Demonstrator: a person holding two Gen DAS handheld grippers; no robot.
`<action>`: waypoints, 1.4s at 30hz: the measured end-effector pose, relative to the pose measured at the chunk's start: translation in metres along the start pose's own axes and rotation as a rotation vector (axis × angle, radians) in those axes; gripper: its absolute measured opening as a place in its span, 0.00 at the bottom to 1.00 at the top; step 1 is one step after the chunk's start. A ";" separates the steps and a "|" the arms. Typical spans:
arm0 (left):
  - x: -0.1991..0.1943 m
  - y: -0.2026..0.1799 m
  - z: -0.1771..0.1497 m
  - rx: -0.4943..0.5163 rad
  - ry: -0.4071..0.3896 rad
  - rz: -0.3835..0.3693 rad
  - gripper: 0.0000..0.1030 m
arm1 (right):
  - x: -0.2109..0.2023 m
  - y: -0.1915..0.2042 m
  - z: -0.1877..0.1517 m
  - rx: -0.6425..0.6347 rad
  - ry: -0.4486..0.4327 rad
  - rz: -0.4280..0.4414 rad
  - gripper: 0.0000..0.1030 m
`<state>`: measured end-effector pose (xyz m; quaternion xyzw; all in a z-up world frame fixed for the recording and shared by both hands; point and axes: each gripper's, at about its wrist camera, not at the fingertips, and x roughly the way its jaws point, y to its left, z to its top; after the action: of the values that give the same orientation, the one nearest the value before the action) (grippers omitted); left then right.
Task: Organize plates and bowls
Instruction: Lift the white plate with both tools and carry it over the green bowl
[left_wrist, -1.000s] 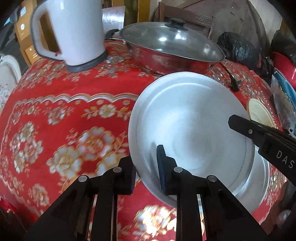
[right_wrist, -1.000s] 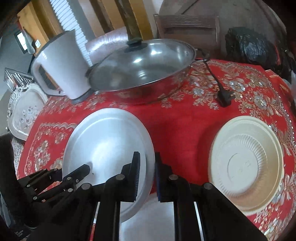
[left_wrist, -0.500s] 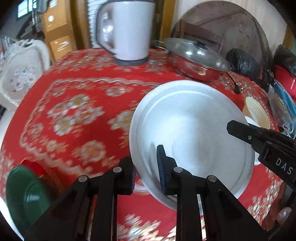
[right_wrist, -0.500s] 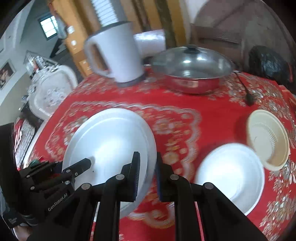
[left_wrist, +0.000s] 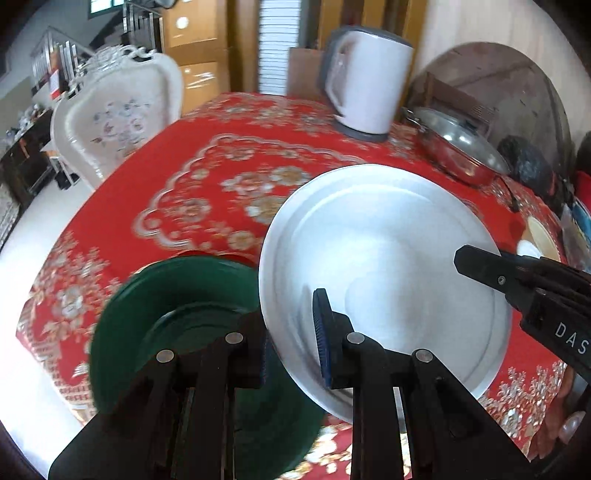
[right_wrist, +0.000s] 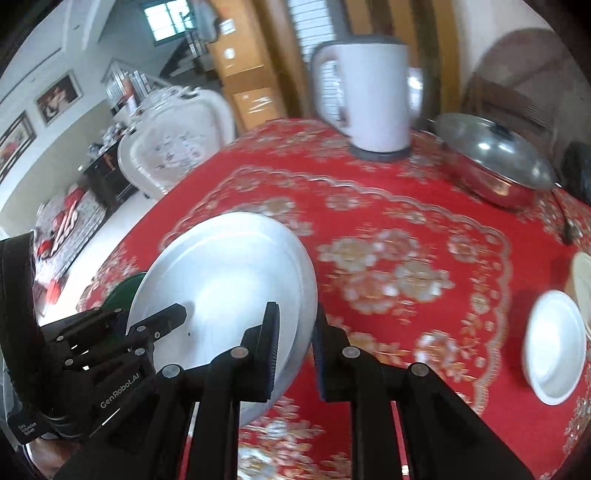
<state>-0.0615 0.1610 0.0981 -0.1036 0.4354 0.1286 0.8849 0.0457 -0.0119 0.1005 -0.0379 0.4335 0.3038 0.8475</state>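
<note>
Both grippers are gripping one white plate (left_wrist: 384, 258) by opposite rim edges: the left gripper (left_wrist: 291, 332) is clamping its near-left rim and the right gripper (right_wrist: 293, 343) its right rim. The plate is hanging above the red floral worktop (right_wrist: 388, 229), partly over a green plate (left_wrist: 173, 314). A white bowl (right_wrist: 556, 347) is sitting well apart, near a white kettle (right_wrist: 369, 96) and lidded steel pan (right_wrist: 498, 155).

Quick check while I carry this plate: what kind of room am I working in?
Most likely a home dining room. A table under a red floral tablecloth carries a white electric kettle and a lidded steel pan, an ornate white chair is drawn up to it, and framed pictures hang on the wall.
</note>
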 end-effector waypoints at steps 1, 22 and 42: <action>-0.002 0.005 -0.001 -0.008 -0.002 0.000 0.20 | 0.002 0.007 0.001 -0.009 0.002 0.005 0.17; -0.025 0.078 -0.024 -0.095 -0.026 0.018 0.20 | 0.028 0.089 -0.002 -0.139 0.032 0.031 0.17; -0.018 0.102 -0.056 -0.121 -0.005 0.066 0.20 | 0.051 0.124 -0.023 -0.197 0.102 0.024 0.17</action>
<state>-0.1458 0.2385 0.0718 -0.1421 0.4277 0.1841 0.8735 -0.0162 0.1058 0.0726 -0.1313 0.4444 0.3531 0.8128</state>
